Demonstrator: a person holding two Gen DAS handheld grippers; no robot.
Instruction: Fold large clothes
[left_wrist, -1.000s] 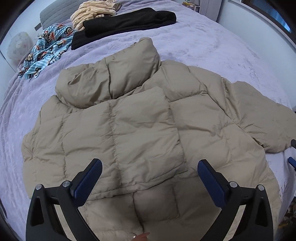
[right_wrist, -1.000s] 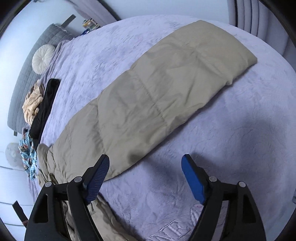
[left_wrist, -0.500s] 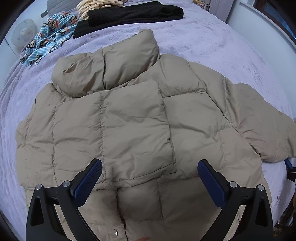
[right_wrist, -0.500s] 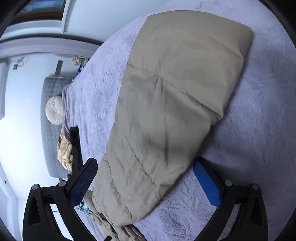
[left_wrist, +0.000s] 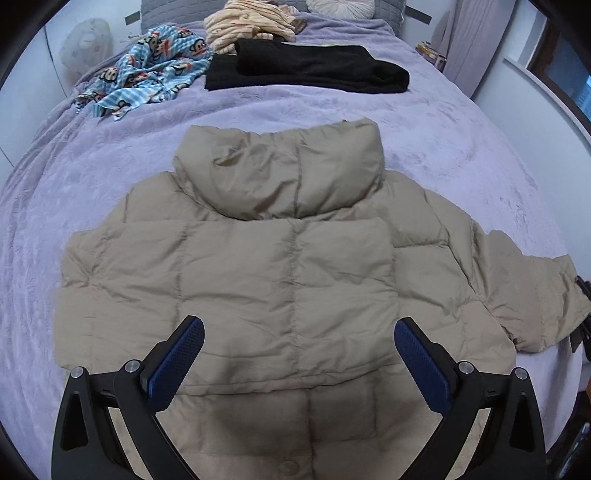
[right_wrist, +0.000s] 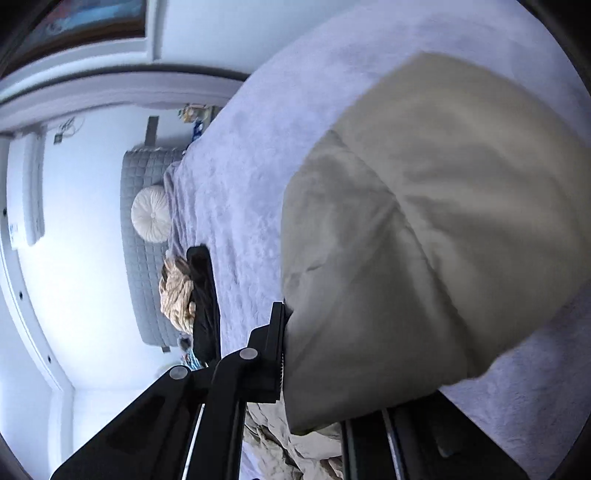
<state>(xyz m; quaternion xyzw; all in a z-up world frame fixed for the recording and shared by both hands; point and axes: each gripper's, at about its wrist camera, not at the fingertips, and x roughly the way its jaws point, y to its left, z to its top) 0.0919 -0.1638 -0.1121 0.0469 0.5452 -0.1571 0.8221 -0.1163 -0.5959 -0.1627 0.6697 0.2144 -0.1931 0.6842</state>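
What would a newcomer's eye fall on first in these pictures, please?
First, the tan puffer jacket spread across the middle of the purple bed, collar toward the headboard. Next, the right gripper, jaws just closed on the jacket's sleeve at the bed's right side, while the left gripper hangs open above the hem. Behind lie a black garment and a blue monkey-print cloth.

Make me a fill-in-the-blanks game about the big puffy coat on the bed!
1. The tan puffy coat lies on a ____ blanket.
2. The right gripper is shut on the coat's ____.
3. The left gripper hangs ____ above the coat.
4. Beside the monkey-print cloth lies a folded ____ garment.

Missing words: purple; sleeve; open; black
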